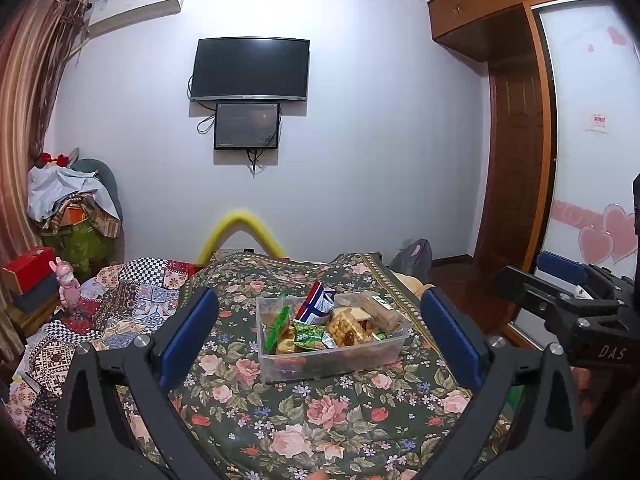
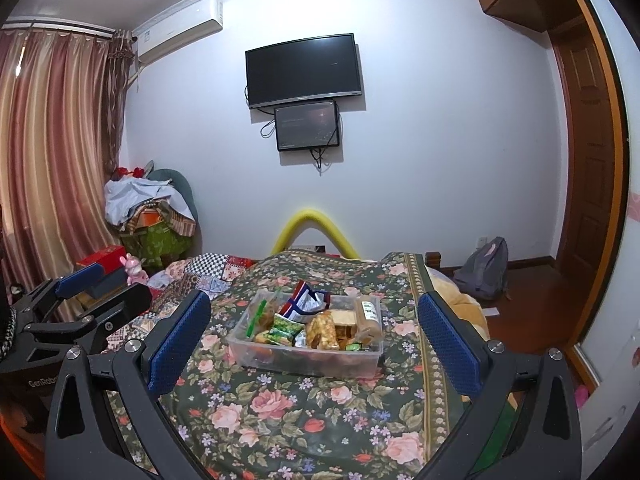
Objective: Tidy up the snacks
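So, both sets of jaws gape wide and empty: left gripper (image 1: 320, 336) and right gripper (image 2: 314, 340) hang side by side above the floral bedspread (image 1: 320, 420). Ahead, mid-bed toward its far edge, sits the clear bin (image 1: 332, 354) heaped with snacks (image 2: 316, 326).

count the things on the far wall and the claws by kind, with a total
tv: 1
small screen: 1
air conditioner: 1
left claw, open: 1
right claw, open: 1
total: 5
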`<state>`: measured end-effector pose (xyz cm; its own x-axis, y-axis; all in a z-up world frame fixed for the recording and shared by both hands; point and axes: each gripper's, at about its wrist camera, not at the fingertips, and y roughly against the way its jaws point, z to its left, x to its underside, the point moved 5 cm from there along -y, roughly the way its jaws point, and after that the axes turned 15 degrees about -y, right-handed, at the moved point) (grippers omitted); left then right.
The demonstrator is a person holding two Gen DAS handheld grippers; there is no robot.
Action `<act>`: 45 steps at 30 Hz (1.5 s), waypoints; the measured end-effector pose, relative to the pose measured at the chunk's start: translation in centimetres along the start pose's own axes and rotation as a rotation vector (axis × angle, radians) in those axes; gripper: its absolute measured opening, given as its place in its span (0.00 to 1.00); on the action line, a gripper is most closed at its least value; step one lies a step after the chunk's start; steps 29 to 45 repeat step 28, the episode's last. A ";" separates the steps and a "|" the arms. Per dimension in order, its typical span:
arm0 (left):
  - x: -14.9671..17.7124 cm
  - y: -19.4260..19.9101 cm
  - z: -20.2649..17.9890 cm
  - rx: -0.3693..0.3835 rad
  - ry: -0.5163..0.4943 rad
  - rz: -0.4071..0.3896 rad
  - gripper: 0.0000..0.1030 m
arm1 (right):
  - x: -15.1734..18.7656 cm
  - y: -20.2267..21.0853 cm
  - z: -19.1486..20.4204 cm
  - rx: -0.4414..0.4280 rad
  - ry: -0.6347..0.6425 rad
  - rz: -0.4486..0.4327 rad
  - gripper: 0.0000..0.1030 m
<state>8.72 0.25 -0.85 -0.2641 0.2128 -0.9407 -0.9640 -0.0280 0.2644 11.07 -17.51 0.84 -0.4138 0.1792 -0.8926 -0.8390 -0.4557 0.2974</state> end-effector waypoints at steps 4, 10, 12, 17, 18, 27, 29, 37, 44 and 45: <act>0.0 0.0 0.1 0.000 0.010 0.001 0.99 | 0.0 0.0 0.0 0.001 0.002 0.001 1.00; 0.0 0.2 0.2 0.005 0.016 -0.003 0.99 | 0.1 0.0 0.2 -0.001 0.008 0.005 1.00; 0.0 0.3 0.2 0.007 0.021 -0.004 0.99 | 0.1 0.0 0.3 0.000 0.012 0.004 1.00; 0.0 0.4 0.2 0.014 0.023 -0.003 0.99 | 0.3 0.0 0.4 -0.001 0.018 0.005 1.00; 0.1 0.4 0.2 0.014 0.022 -0.003 0.99 | 0.3 0.0 0.4 -0.001 0.018 0.006 1.00; 0.5 0.0 0.4 0.020 0.038 0.015 0.99 | 0.3 -0.2 0.5 0.002 0.020 0.009 1.00; 0.5 -0.1 0.4 0.020 0.040 0.018 0.99 | 0.3 -0.3 0.4 0.002 0.019 0.011 1.00; 0.5 -0.1 0.4 0.020 0.040 0.018 0.99 | 0.3 -0.3 0.4 0.002 0.019 0.011 1.00; 0.5 -0.1 0.4 0.020 0.040 0.018 0.99 | 0.3 -0.3 0.4 0.002 0.019 0.011 1.00; 0.5 -0.1 0.4 0.020 0.040 0.018 0.99 | 0.3 -0.3 0.4 0.002 0.019 0.011 1.00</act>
